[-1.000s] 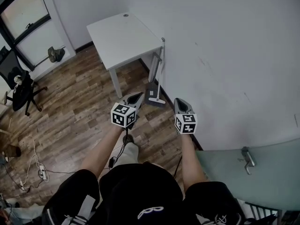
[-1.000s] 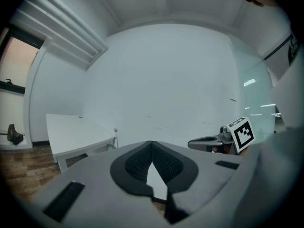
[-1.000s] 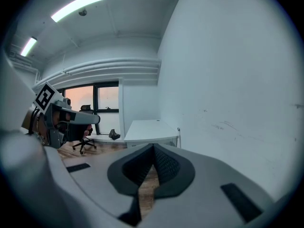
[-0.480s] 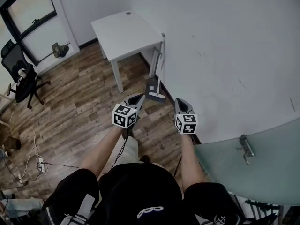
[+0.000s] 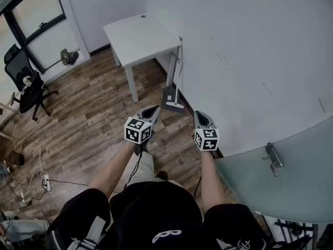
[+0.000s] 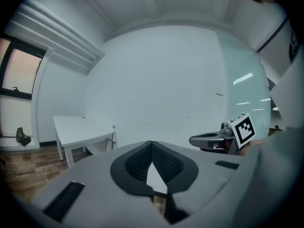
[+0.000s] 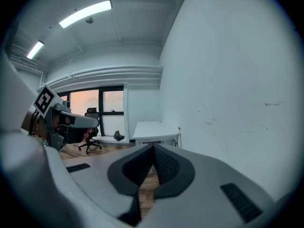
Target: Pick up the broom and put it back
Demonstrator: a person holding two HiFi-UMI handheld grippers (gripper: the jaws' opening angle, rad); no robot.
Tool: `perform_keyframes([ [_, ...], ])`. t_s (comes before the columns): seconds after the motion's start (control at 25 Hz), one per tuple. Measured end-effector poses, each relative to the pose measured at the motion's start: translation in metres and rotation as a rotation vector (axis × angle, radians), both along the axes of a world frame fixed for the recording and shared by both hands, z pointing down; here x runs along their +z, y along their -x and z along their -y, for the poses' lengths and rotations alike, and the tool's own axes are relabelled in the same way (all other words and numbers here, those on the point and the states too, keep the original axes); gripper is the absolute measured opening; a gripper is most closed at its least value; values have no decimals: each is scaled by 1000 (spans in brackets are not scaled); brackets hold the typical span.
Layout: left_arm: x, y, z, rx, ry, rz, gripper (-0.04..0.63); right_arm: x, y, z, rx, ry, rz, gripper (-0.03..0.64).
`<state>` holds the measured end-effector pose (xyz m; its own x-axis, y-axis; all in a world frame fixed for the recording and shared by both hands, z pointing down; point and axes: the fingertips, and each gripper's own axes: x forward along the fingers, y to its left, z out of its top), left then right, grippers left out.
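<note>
Both jaw pairs were seen shut, nothing held: left gripper [image 5: 154, 109], right gripper [image 5: 201, 114]. The broom [image 5: 170, 99] was found leaning on the wall [image 5: 250, 61] beside the table [image 5: 140, 35], well ahead. Risk judged: handle could be knocked over if reached with jaws unopened.

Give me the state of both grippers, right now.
Left gripper: closed, holding nothing.
Right gripper: closed, holding nothing.
</note>
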<state>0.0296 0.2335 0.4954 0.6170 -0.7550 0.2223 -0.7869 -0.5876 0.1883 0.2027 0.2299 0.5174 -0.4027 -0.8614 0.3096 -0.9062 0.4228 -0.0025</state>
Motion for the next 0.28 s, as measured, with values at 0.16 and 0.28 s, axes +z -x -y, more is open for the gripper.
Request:
perform_keyframes([
  [0.16,-1,-1,-11,-3,0,2,17,0,-3,-12,1,1,4,23],
  [0.28,-2,-1,-21,-3,2,3,17,0,-5,-23,3,4,5,23],
])
